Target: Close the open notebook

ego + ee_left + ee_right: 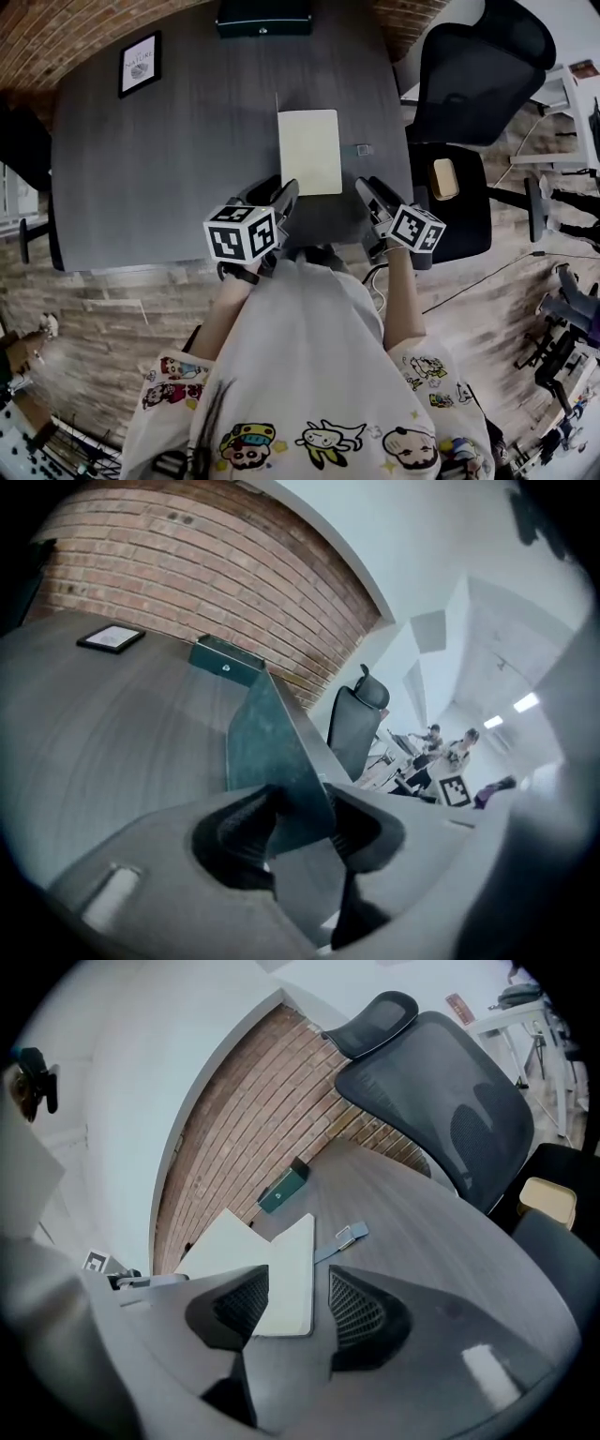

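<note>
Notebook point(309, 150) lies on the surface point(141, 178) just ahead of both tongs, long axis running away from the person, cream page up, w/ its dark green cover point(267, 742) stood on edge along the left side. Left tongs point(278, 193) are nearer: jaws apart, cover's near end in the gap, but no pad looks pressed on it. Right tongs point(371, 191) are also apart & empty, just off the near right corner. Cover prob. needs tipping rightward over the page, so the left side's best placed.
</note>
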Motion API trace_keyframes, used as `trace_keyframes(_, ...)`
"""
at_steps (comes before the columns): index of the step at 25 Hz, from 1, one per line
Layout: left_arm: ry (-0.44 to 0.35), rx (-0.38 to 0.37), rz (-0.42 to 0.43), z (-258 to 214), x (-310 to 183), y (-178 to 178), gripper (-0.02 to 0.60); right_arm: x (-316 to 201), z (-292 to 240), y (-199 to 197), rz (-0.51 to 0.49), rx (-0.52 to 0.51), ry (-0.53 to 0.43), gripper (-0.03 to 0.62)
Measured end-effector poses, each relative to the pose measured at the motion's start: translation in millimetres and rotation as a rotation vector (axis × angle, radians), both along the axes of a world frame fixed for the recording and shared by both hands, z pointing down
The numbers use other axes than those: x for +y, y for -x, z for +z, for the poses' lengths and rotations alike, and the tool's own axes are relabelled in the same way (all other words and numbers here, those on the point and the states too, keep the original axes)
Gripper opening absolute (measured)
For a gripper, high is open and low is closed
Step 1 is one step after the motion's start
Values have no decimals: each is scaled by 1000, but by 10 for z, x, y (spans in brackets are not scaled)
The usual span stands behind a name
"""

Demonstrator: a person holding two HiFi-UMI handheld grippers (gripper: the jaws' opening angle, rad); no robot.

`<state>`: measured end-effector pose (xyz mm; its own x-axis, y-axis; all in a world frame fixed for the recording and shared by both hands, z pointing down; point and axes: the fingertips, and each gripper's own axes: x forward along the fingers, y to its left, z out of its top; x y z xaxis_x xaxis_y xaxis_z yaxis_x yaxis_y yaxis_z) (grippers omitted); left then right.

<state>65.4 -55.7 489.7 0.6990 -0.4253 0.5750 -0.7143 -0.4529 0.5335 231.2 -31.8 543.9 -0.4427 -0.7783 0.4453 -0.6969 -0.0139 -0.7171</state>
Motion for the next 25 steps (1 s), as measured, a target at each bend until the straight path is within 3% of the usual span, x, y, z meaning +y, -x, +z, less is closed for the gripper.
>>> trace_keyframes(9, -44, -147, 144, 152, 99, -445, 196, 228, 10, -240, 76, -30, 5, 193)
trace_keyframes(21, -132, -336, 251, 592, 207, -936, 246, 535, 86, -597, 158, -16, 35, 186)
trace_keyframes(25, -114, -365, 296, 847, 233, -1076, 225, 610, 126, -687, 174, -13, 52, 184)
